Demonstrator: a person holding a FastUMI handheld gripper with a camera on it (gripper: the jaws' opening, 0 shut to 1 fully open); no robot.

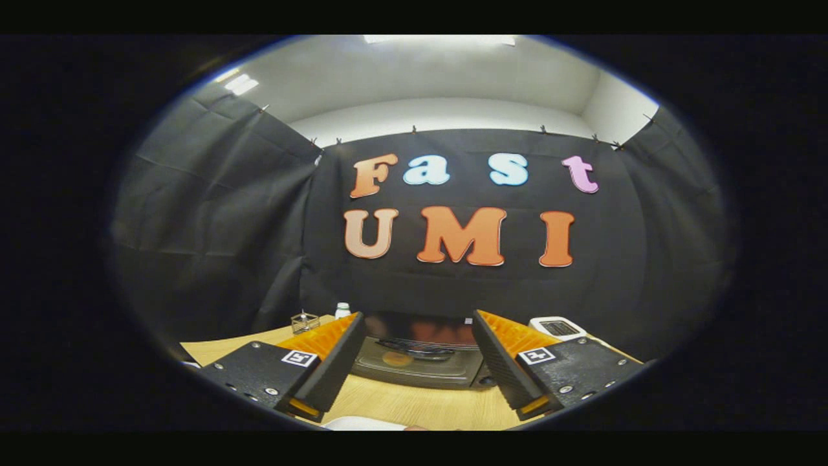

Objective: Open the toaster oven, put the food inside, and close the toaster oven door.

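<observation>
The gripper [414, 362] is held with jaws wide apart, nothing between them; the black, glass-fronted toaster oven [420, 353] is seen beyond the fingers on the light wooden table [414, 404]; its door is down.

The claw [417, 366] consists of two wedge-shaped fingers [323, 369] with ribbed inner faces. Each finger mounts on a flat, dark, textured plate [259, 374] fastened with small silver screws. A square black-and-white fiducial marker [299, 358] sits on each plate. The fingers stand apart.
</observation>
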